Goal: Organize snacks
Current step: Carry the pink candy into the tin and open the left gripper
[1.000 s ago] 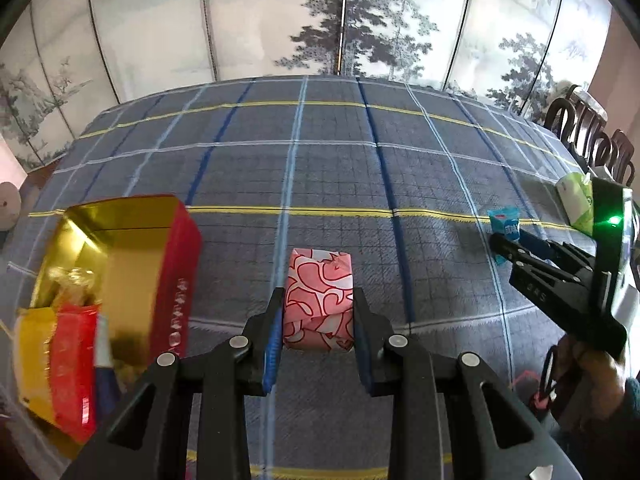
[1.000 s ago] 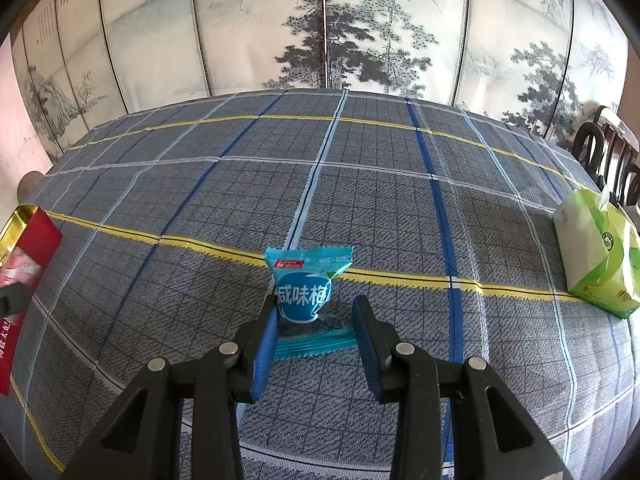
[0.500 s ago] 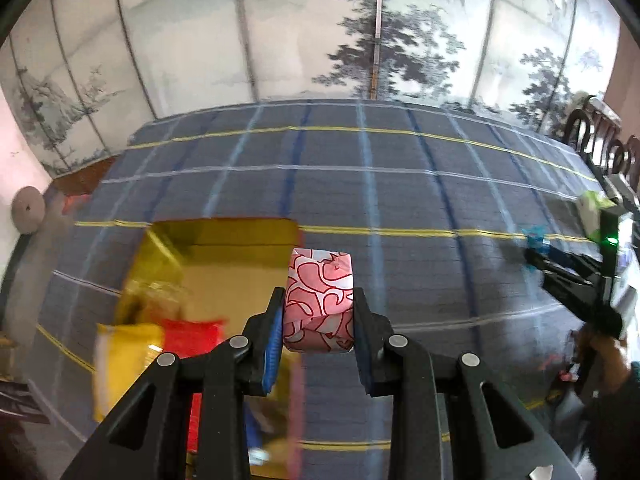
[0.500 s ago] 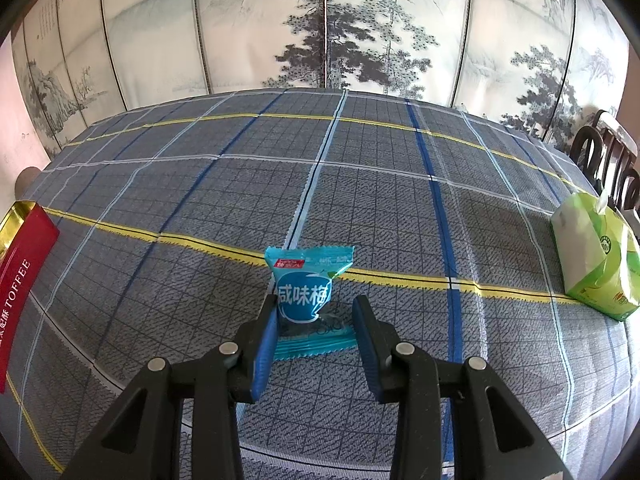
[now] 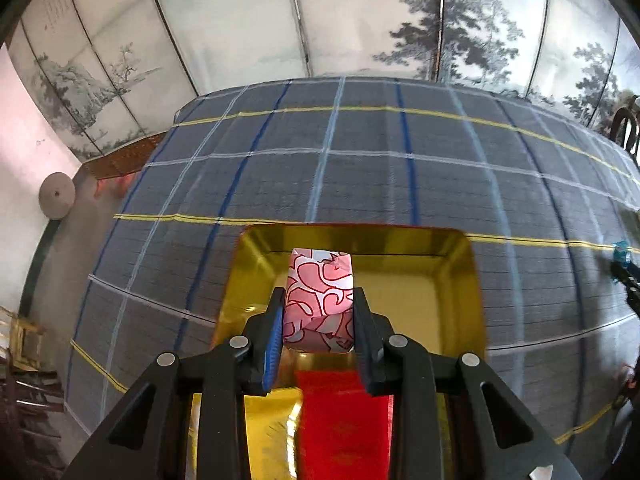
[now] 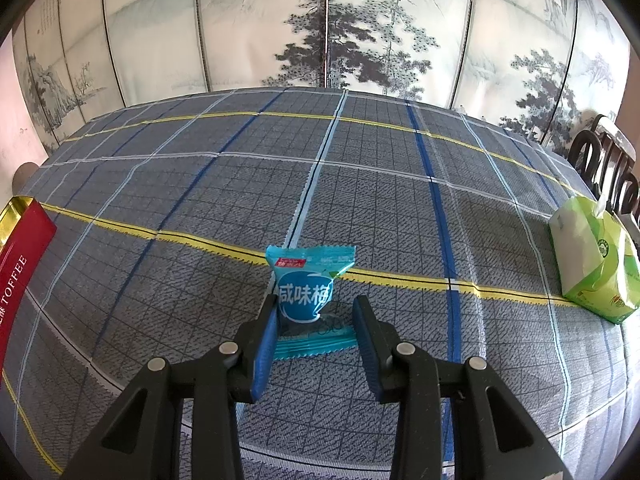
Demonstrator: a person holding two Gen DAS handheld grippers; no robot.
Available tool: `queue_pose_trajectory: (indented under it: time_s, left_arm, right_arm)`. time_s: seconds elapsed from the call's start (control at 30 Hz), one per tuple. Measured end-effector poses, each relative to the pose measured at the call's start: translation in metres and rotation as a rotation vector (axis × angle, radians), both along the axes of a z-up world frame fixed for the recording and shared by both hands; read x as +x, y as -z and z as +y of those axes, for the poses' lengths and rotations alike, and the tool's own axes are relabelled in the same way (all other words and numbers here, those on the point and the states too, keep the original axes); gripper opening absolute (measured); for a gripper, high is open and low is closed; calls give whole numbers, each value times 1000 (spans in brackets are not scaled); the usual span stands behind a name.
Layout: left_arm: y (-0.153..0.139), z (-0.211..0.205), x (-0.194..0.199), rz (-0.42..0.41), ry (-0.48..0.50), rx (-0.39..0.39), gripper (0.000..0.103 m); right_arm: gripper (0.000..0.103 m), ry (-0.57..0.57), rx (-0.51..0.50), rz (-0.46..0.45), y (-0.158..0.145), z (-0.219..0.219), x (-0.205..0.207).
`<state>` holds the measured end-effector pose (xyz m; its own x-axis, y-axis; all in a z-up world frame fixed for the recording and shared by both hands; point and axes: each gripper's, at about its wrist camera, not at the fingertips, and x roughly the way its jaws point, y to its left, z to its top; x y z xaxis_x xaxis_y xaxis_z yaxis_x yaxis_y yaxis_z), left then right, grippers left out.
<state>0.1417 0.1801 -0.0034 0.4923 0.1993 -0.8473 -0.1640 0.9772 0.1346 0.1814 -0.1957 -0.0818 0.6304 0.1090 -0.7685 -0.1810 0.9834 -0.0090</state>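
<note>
Item: pink-and-red wrapped snack (image 5: 319, 300). Clamped between the fingers of the left gripper (image 5: 319, 334), both pads pressed flat on its sides, and held over the open gold-lined tin (image 5: 460, 280), evidently so it could be let go among the contents.

Item: red packet (image 5: 344, 420) and gold packet (image 5: 268, 436). Lying inside the tin's near end, partly hidden by the fingers; already sorted, by the look of it.

Item: blue snack packet (image 6: 306, 292). Standing between the fingers of the right gripper (image 6: 315, 326) over the plaid-clothed table (image 6: 200, 200). Left pad touched it; a gap showed on the right, so whether it was truly gripped could not be told. Probably next for the tin.

Item: tin's red side lettered TOFFEE (image 6: 18, 272), at the far left, well apart from that packet.

Item: green-and-white tissue pack (image 6: 592, 256). At the table's right edge, outside the sorting.
</note>
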Motion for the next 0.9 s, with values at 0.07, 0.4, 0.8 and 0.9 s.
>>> queue_pose_trajectory:
  time_s: [0.07, 0.4, 0.8, 0.9]
  left_arm:
    - [7, 6, 3, 14, -1, 3, 27]
    - [34, 17, 13, 67, 3, -23, 27]
    - [48, 14, 8, 103, 19, -28, 28]
    - [47, 14, 8, 98, 28, -16, 29]
  right_arm:
    - [38, -1, -3, 0, 0, -1, -1]
    - [38, 0, -10, 0, 0, 1, 0]
    - [38, 2, -14, 0, -1, 5, 0]
    - [38, 2, -15, 0, -1, 6, 0]
